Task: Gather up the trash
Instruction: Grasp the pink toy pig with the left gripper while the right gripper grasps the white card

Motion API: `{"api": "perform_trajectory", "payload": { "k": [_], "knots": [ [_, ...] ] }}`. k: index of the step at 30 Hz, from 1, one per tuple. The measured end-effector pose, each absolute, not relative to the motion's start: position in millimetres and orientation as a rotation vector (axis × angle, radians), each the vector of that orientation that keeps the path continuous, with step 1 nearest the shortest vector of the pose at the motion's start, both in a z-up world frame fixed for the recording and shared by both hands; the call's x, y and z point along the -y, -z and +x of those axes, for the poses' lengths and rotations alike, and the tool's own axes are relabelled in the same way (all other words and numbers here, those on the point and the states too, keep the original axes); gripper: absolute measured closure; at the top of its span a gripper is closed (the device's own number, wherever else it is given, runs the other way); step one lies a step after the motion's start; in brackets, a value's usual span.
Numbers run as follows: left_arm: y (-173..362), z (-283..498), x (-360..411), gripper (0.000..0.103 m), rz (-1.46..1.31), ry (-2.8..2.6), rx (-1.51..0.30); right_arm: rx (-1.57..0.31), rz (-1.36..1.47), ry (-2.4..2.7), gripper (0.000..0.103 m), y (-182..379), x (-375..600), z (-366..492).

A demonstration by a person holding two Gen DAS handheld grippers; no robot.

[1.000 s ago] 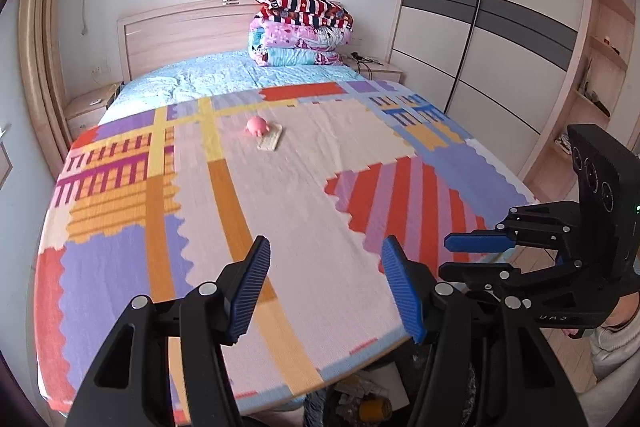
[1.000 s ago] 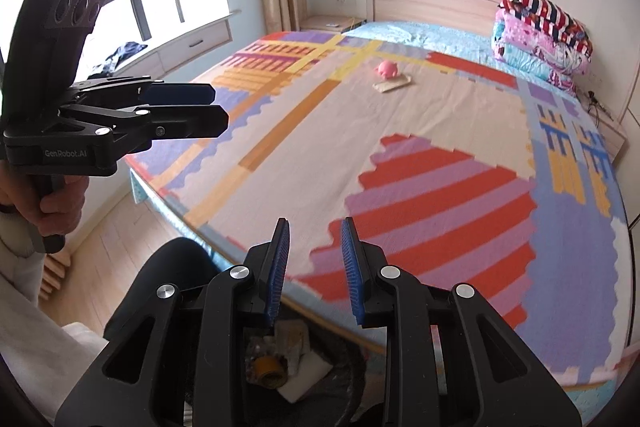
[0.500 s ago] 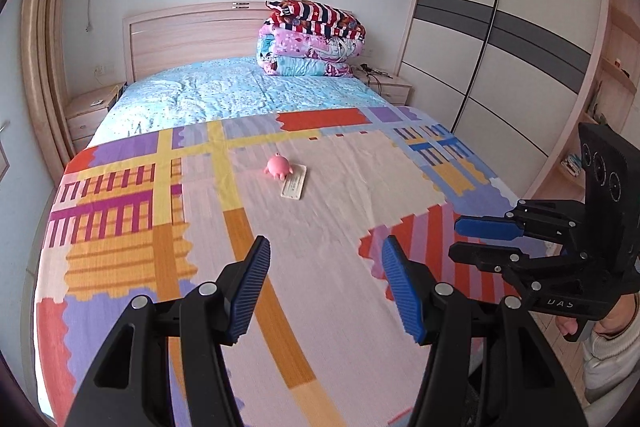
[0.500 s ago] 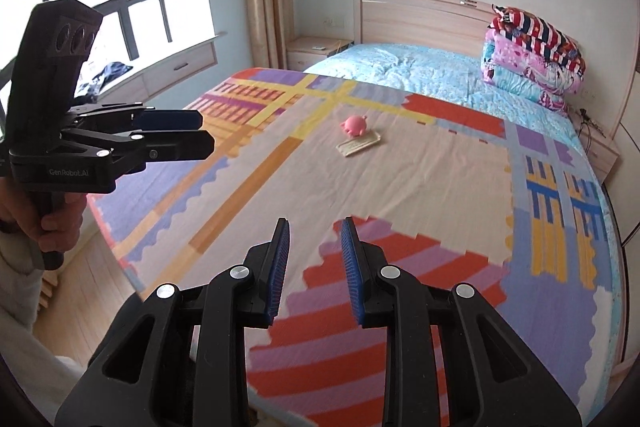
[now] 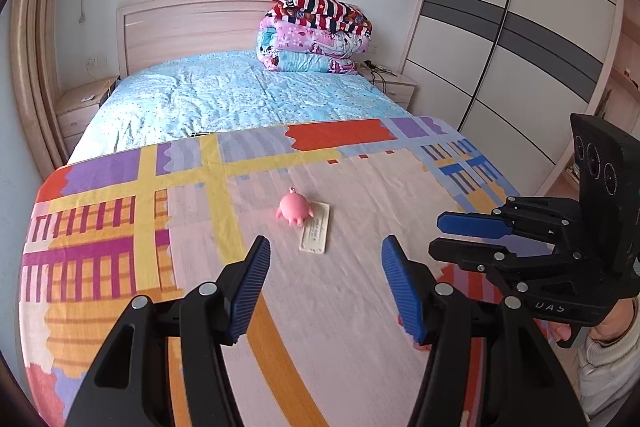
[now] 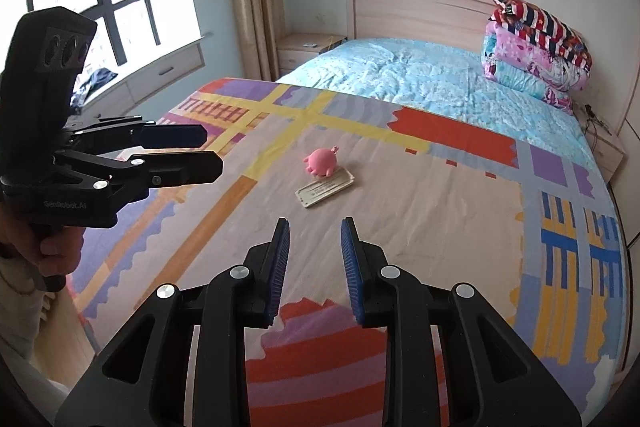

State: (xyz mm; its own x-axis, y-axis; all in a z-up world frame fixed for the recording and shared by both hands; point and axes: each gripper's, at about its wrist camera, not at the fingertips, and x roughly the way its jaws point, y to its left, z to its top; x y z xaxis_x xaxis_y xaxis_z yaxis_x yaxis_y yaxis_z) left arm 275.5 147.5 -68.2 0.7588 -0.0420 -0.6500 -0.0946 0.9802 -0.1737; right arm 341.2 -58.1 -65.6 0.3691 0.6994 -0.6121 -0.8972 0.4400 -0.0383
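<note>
A flat cream packet (image 5: 315,234) lies on the patterned blanket (image 5: 360,307) near the bed's middle, with a small pink toy (image 5: 294,210) touching its far left end. Both also show in the right wrist view, the packet (image 6: 326,188) and the toy (image 6: 320,160). My left gripper (image 5: 326,265) is open wide and empty, above the blanket, short of the packet. My right gripper (image 6: 314,239) is open with a narrower gap and empty, also short of the packet. Each gripper shows in the other's view, the right one (image 5: 452,237) and the left one (image 6: 208,151).
Folded quilts (image 5: 316,35) are stacked at the headboard. A blue sheet (image 5: 240,99) covers the far half of the bed. A wardrobe (image 5: 520,47) stands to the right, nightstands (image 5: 80,107) flank the headboard, and a window bench (image 6: 152,75) lies left.
Both grippers have moved forward over the bed toward the packet and toy, which now look larger and closer. The bin below the bed's foot has left view. Both gripper openings are unchanged.
</note>
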Motion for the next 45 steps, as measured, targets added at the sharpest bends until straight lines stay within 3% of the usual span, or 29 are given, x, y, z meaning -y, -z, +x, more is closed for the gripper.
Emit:
{"api": "perform_trajectory", "payload": {
  "k": [15,30,35,37,45],
  "knots": [
    [115,355,-197,0.047,-0.318,-0.004,-0.822,-0.634,-0.418,-1.056,0.081,83,-2,412],
    [135,382,-201,0.049,-0.342,0.024,-0.859,-0.699,-0.403,-1.114,0.084,105,-18,429],
    [137,388,-199,0.074,-0.361,0.047,-0.865,-0.718,-0.389,-1.122,0.092,106,-19,433],
    [136,387,-194,0.075,-0.337,0.047,-0.866,-0.723,-0.381,-1.126,0.096,106,-18,434],
    [114,365,-192,0.075,-0.318,0.027,-0.826,-0.709,-0.381,-1.106,0.097,105,-10,426]
  ]
}}
